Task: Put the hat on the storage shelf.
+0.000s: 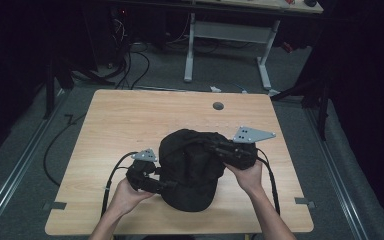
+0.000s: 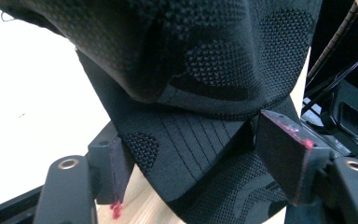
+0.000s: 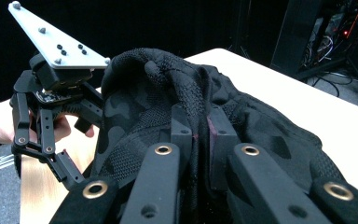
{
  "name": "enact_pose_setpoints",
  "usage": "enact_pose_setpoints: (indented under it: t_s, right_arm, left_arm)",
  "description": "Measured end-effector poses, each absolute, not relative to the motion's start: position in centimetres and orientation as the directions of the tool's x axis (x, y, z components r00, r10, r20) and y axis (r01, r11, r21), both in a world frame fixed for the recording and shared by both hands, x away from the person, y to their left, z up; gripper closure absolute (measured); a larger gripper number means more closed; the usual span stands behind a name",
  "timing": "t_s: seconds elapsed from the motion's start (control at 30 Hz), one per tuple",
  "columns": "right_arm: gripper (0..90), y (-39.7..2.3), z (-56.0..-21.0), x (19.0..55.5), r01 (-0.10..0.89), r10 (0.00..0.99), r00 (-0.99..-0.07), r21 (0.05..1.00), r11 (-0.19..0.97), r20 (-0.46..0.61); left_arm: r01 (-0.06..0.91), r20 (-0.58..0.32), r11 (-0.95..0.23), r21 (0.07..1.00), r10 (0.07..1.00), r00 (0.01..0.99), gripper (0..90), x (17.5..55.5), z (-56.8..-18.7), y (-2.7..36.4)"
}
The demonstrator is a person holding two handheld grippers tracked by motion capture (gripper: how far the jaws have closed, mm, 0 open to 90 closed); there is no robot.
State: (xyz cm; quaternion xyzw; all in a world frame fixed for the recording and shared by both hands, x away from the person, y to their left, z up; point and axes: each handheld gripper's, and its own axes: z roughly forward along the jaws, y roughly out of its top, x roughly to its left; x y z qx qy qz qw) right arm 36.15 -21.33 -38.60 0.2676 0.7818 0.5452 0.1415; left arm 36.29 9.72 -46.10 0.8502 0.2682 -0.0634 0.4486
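Dark floor and trailing cables surround a light wooden table in the high view, with a second white-legged desk at the far side of the room. A black knitted cap lies on the near middle of the table, its brim toward the near edge. The left gripper, held in the person's left hand, reaches in from the left to the cap's near-left edge. The right gripper, held in the right hand, lies across the cap's far-right part, its grey plate above it.

Seen from the left gripper view, the cap's stitched brim lies between the two black jaws, with the mesh crown bulging above it. Both pads stand at the brim's edges; whether they press on it cannot be told, so the jaws are partly apart around the brim.

Looking along the right gripper in its own view, the jaws are drawn together and pinch a ridge of the cap's crown fabric between the pads. Farther off to the left, the left gripper sits against the cap's edge, the hand behind it.
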Motion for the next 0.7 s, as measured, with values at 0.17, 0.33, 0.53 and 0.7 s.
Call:
enact_pose_setpoints:
  t_s: [0.17,0.33,0.53,0.7]
  right_arm:
    - [84.3,-21.0,-38.3,36.2,0.259,0.571,-0.818,0.928,0.268,0.064]
    - [84.0,-20.8,-38.2,36.3,0.253,0.575,-0.816,0.93,0.268,0.057]
    - [83.5,-20.6,-38.0,36.3,0.24,0.572,-0.819,0.933,0.267,0.047]
    - [82.7,-20.7,-37.9,36.2,0.233,0.57,-0.82,0.937,0.26,0.045]
  left_arm:
    - [0.52,-0.361,-0.436,0.735,0.397,0.844,40.8,36.1,-46.1,10.2]
    - [0.529,-0.39,-0.409,0.744,0.378,0.84,48.6,36.1,-46.3,10.7]
    - [0.543,-0.419,-0.396,0.74,0.36,0.834,61.4,36.0,-46.1,11.1]
    - [0.548,-0.447,-0.376,0.747,0.326,0.833,69.5,35.7,-45.8,11.5]
